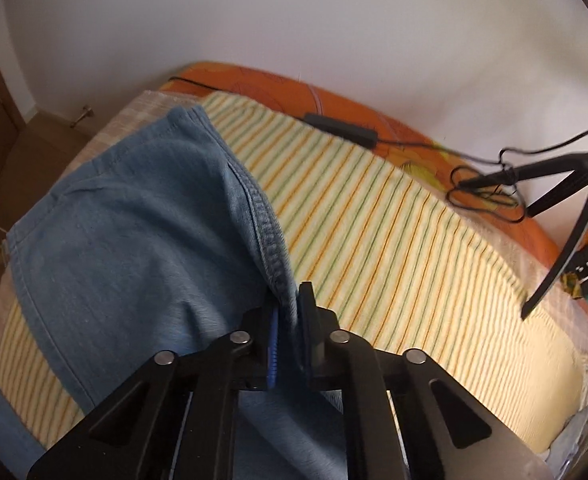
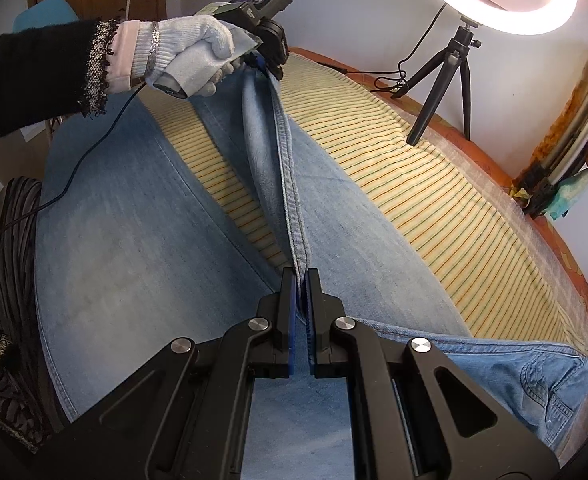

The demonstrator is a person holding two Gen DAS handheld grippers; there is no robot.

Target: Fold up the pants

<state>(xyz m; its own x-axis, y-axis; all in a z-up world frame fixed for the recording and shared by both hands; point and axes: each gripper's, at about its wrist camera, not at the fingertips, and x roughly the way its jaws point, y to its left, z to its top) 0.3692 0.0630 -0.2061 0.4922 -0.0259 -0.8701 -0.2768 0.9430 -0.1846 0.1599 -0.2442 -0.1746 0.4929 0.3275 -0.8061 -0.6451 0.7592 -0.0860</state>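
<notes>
The pants [image 2: 142,240] are blue jeans and they lie on a bed with a striped sheet [image 2: 434,200]. One leg lies toward 9 o'clock in the right wrist view. The other leg runs up toward 12 o'clock, and its thick stitched seam [image 2: 290,184] is raised into a ridge between the two tools. The right hand-held gripper [image 2: 301,292] is pressed together on this seam at the near end. The left hand-held gripper [image 1: 288,312], carried by a hand in a white glove [image 2: 198,52], pinches the same seam at the far end. The waistband with a pocket [image 2: 534,380] lies toward 4 o'clock. A ring light on a small tripod [image 2: 446,84] stands on the bed at about 1 o'clock, with its cable near. I think the denim is soft but rather heavy; it will hang down between the two grips and not slip easily. The double seam is the firmest place to hold, and it is good to hold it at both ends so the leg folds straight.
</notes>
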